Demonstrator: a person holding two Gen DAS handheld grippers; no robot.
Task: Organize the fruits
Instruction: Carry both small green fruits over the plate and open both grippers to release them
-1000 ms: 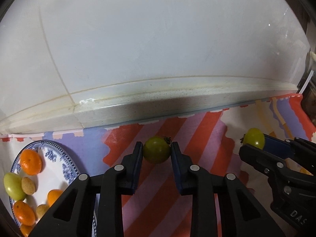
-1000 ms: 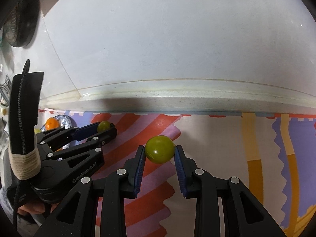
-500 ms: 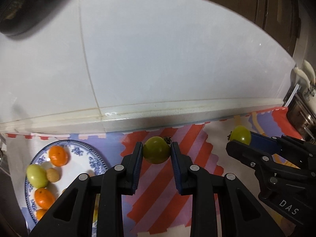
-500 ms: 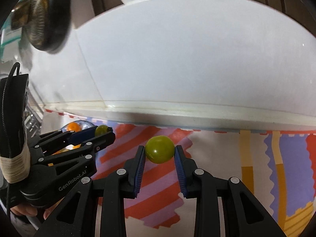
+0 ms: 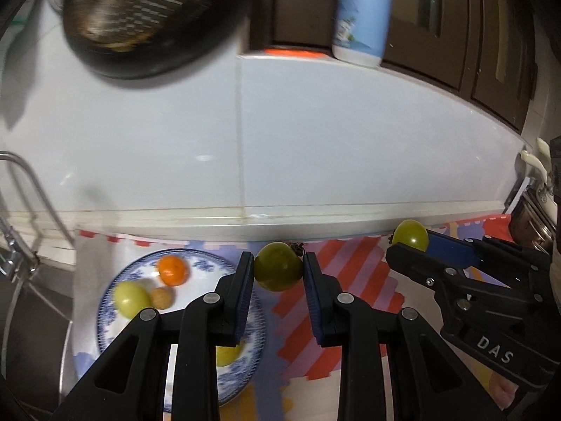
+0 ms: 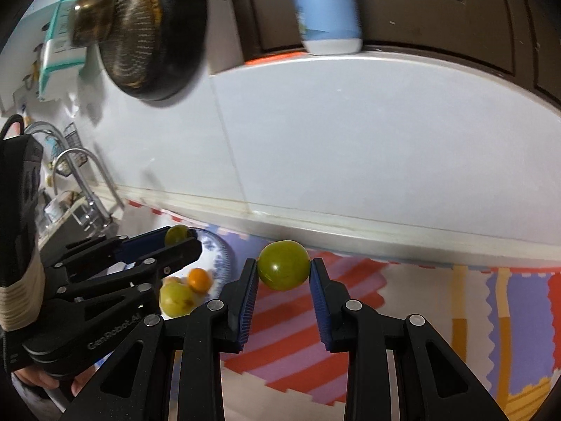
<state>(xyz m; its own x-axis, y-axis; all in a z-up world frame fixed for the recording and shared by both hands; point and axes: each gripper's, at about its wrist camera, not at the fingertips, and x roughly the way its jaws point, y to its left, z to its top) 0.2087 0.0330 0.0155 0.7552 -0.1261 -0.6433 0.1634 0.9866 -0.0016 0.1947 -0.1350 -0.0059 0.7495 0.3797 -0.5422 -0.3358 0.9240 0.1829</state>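
Note:
My left gripper [image 5: 278,273] is shut on a dark green tomato [image 5: 278,271] and holds it in the air just right of a blue-patterned plate [image 5: 207,266]. The plate holds an orange fruit [image 5: 171,271], a pale green fruit [image 5: 132,298], a small tan fruit [image 5: 162,297] and another green one half hidden under my finger. My right gripper [image 6: 284,273] is shut on a lighter green tomato [image 6: 284,269] above the striped mat [image 6: 298,343]. It also shows in the left wrist view [image 5: 411,235], to the right. The left gripper shows in the right wrist view [image 6: 178,236], over the plate [image 6: 219,249].
A white tiled wall [image 5: 315,140] rises behind the counter. A dark strainer [image 5: 154,17] hangs on it, and a blue bottle [image 5: 363,14] stands on the ledge above. A faucet [image 6: 80,175] and sink lie at the left. Dark cabinets are top right.
Both grippers have lifted well above the mat with their tomatoes still held. The left one has shifted toward the plate, which now lies right beneath it.

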